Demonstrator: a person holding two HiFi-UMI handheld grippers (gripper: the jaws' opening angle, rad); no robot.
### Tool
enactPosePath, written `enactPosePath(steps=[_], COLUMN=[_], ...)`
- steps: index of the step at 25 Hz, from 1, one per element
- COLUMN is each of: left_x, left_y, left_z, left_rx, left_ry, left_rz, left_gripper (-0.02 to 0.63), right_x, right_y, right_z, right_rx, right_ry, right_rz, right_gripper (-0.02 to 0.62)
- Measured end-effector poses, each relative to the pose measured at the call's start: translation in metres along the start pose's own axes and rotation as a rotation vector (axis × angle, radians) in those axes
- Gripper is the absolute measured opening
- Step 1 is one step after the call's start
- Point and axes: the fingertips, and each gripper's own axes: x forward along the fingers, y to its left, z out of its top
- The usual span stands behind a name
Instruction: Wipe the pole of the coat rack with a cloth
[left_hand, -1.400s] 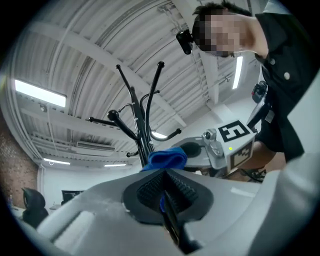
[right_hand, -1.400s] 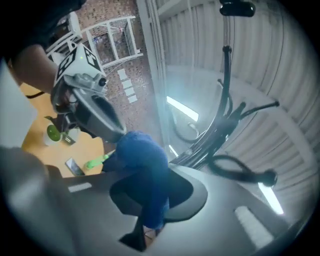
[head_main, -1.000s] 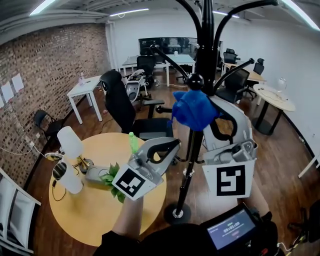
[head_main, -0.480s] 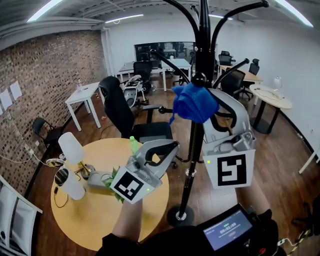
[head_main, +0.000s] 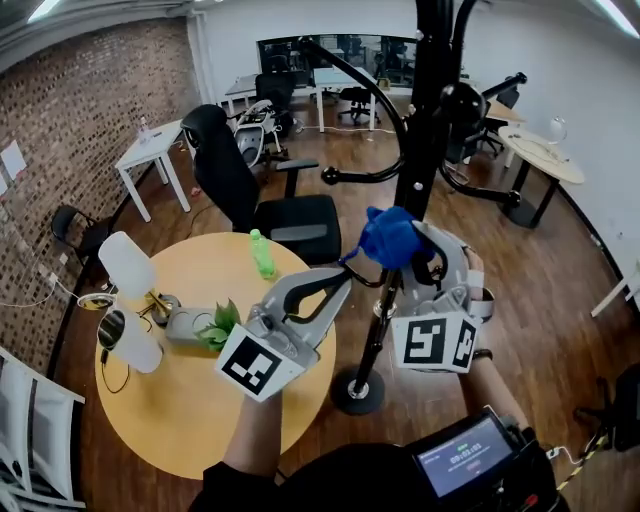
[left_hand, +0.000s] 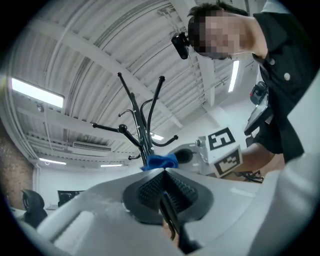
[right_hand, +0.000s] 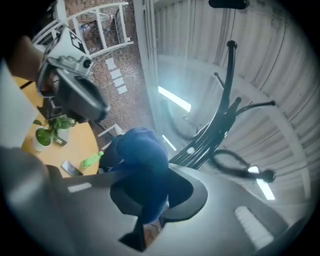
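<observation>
The black coat rack pole rises from a round base on the wood floor. My right gripper is shut on a crumpled blue cloth, which it presses against the pole about halfway up. In the right gripper view the cloth bulges out between the jaws, and the rack's curved hooks stand behind it. My left gripper hovers just left of the pole, shut and holding nothing. In the left gripper view its ribbed pads meet, with the cloth and the rack beyond them.
A round wooden table at the left carries a white lamp, a small plant and a green bottle. A black office chair stands behind it. Desks and more chairs fill the far room.
My right gripper has slid the blue cloth down the pole, from the hook knob to mid-height. The left gripper has stayed beside the pole. The head view has tilted downward.
</observation>
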Motion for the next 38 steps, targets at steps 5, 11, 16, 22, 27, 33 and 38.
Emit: enactPosePath(steps=[5,11,16,22,27,33,38], left_x=[-0.001,-0.017,-0.036,-0.045,-0.065,-0.051,-0.048], left_y=[-0.015,-0.027,-0.02,-0.033,-0.076,-0.124,-0.113], left_z=[-0.034,-0.067,-0.082,-0.109,-0.152,-0.175,-0.181], left_rx=[-0.086,-0.163,-0.181,-0.086,-0.129,-0.177,-0.133], left_ry=[0.02,0.061,0.102,0.247,0.412,0.52,0.467], left_rz=[-0.003,0.052,0.181,0.365,0.624,0.72,0.77], left_gripper=[0.003,0.003,0.003,0.003,0.003,0.003,0.0], right_x=[-0.018,-0.059,-0.086,-0.098,-0.095,-0.093,-0.077], right_y=[0.106,0.184,0.182,0.173,0.168,0.165,0.185], right_z=[-0.084,-0.119,-0.097,-0.138,-0.207,-0.194,-0.179], right_rx=[0.077,0.246,0.436,0.471,0.238,-0.023,-0.04], right_ry=[0.141,0.218,0.074,-0.051,-0.08,-0.336,-0.407], right_rz=[0.279,0.584,0.744,0.807,0.811,0.78,0.676], right_gripper=[0.044,0.044,0.044,0.044,0.044,0.044,0.044])
